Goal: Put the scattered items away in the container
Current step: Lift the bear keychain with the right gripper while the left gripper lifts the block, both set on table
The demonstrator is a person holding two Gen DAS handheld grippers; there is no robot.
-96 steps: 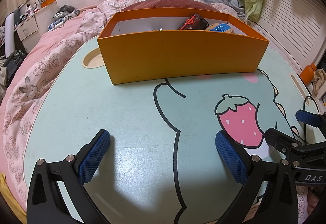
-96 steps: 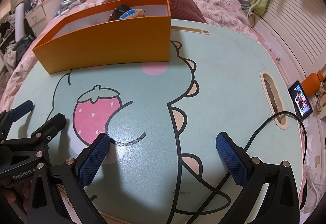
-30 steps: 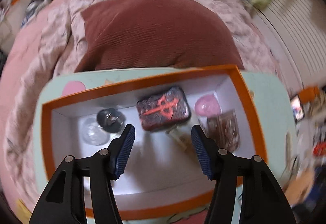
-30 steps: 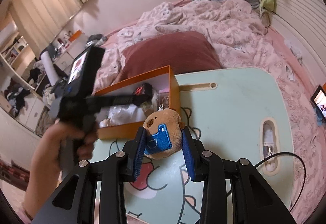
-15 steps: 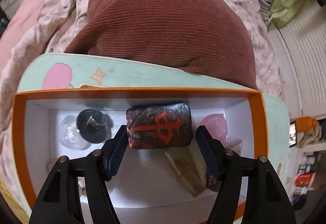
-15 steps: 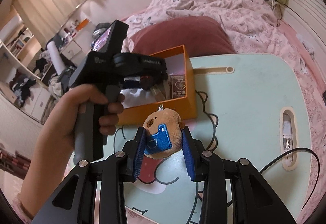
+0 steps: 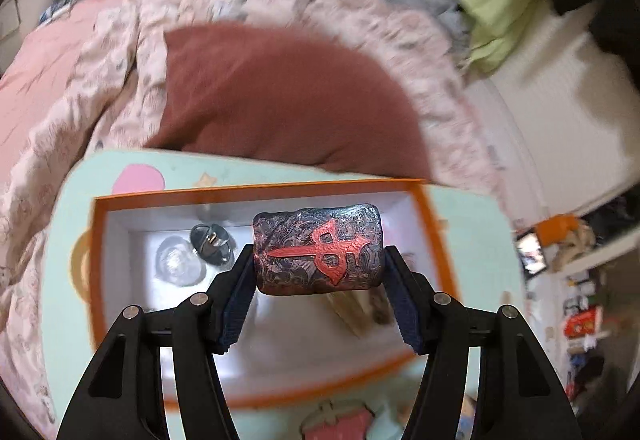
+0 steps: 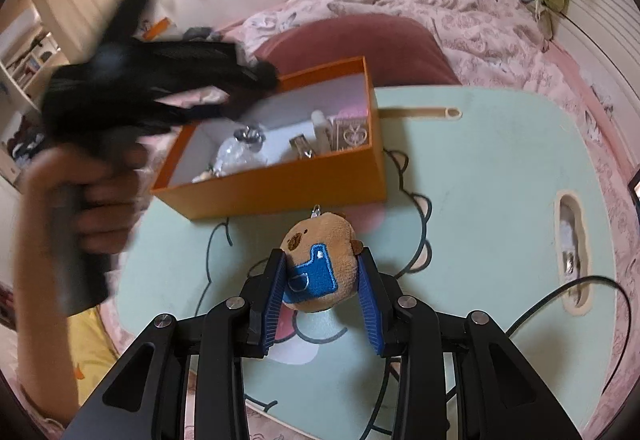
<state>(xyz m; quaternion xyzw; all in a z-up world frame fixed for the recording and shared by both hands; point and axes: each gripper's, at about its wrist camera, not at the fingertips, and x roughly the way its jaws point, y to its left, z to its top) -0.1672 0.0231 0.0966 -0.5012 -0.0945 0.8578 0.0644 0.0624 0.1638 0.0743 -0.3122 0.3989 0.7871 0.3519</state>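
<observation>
Left tongs (image 7: 318, 294): black arms with ribbed blue pads, jaws having just narrowed, now clamped on the short ends of a dark tin (image 7: 318, 248), a rounded oblong with swirled embossed relief and a raised red dagger-like emblem, held lifted above the box. Right tongs (image 8: 322, 292): same build, pressed closed on a small plush keychain (image 8: 320, 267), tan pile, round head with a blue stitched patch and a metal loop on top, held over the counter just in front of the box. Orange box (image 7: 442, 240): rectangular card, white inside, open-topped, below and beyond the left tongs; it holds a clear glass-like rounded bottle (image 7: 178, 262) with a dark shiny cap (image 7: 211, 243) to the left of the tin, and blurred tan and brown flat items under its right end. Counter (image 8: 480, 175): smooth pale-green top with printed cartoon outlines and cut-out slots. Beyond the box: a ribbed maroon cushion (image 7: 280, 95), then a pink floral quilt (image 7: 72, 87) on a bed. A hand (image 8: 86, 199) grips the left tool's handle, motion-blurred.
</observation>
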